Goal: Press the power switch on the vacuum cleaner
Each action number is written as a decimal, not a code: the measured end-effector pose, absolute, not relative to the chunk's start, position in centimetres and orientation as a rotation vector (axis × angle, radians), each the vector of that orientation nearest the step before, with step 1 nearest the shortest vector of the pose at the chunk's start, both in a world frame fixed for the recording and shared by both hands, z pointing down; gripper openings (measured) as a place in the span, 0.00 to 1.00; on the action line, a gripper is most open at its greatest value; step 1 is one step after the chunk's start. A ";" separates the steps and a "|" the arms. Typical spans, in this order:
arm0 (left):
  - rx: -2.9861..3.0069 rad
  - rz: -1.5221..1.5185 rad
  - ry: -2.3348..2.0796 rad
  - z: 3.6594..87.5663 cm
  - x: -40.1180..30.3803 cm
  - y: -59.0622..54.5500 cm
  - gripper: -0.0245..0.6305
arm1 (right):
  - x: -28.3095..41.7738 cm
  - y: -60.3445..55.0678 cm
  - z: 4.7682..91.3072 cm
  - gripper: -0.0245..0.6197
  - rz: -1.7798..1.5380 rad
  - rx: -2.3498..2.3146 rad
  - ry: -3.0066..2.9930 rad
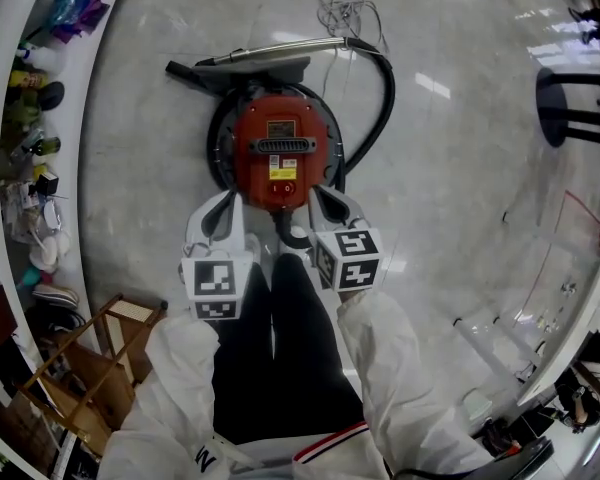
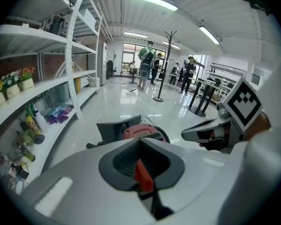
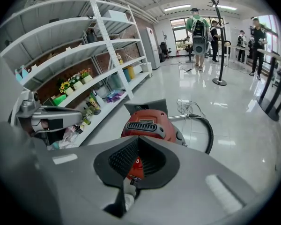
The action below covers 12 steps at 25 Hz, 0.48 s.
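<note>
Fingers: both pairs are closed tip to tip with nothing held. On the left gripper (image 1: 234,198) and the right gripper (image 1: 321,192) the ribbed pads leave only a small window, and red plastic shows through it.
Vacuum cleaner: the red-topped vacuum cleaner (image 1: 276,133) sits on the pale floor (image 1: 460,168), straight ahead of the person's legs.
Power switch: the power switch (image 1: 286,187) looks like a small round control under the yellow label (image 1: 282,167), at the near edge. It is too small to make out clearly. One gripper tip flanks it on each side.
Hidden: the hands are tucked behind the marker cubes (image 1: 212,286). In each gripper view the gripper's own jaws block most of the machine. The hose (image 1: 382,98) curls out of sight behind the body. Whether either tip touches the casing cannot be told.
Pose: two white sleeves (image 1: 180,368) reach forward and down, side by side, with the grippers angling slightly inward onto that near edge.
</note>
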<state>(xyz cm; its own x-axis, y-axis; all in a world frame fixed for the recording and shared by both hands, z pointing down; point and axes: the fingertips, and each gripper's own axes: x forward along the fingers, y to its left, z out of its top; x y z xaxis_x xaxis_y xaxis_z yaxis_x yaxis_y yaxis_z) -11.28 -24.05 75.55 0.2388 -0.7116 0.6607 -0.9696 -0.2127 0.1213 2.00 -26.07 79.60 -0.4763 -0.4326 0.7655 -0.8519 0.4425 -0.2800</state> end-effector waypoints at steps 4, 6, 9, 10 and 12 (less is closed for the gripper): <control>1.986 0.651 -1.525 76.1 -11.1 -23.5 0.04 | 1.5 -26.0 81.3 0.04 0.896 1.048 -2.079; 1.980 0.651 -1.524 76.4 -11.1 -23.3 0.04 | 1.4 -26.1 82.1 0.04 0.894 1.039 -2.072; 1.975 0.647 -1.520 76.6 -11.0 -23.1 0.04 | 1.3 -26.1 83.7 0.04 0.885 1.028 -2.058; 1.974 0.645 -1.517 76.6 -10.9 -23.0 0.04 | 1.2 -26.0 84.2 0.04 0.887 1.020 -2.050; 1.973 0.643 -1.511 76.6 -10.7 -23.0 0.04 | 1.2 -25.7 85.1 0.04 0.897 1.002 -2.030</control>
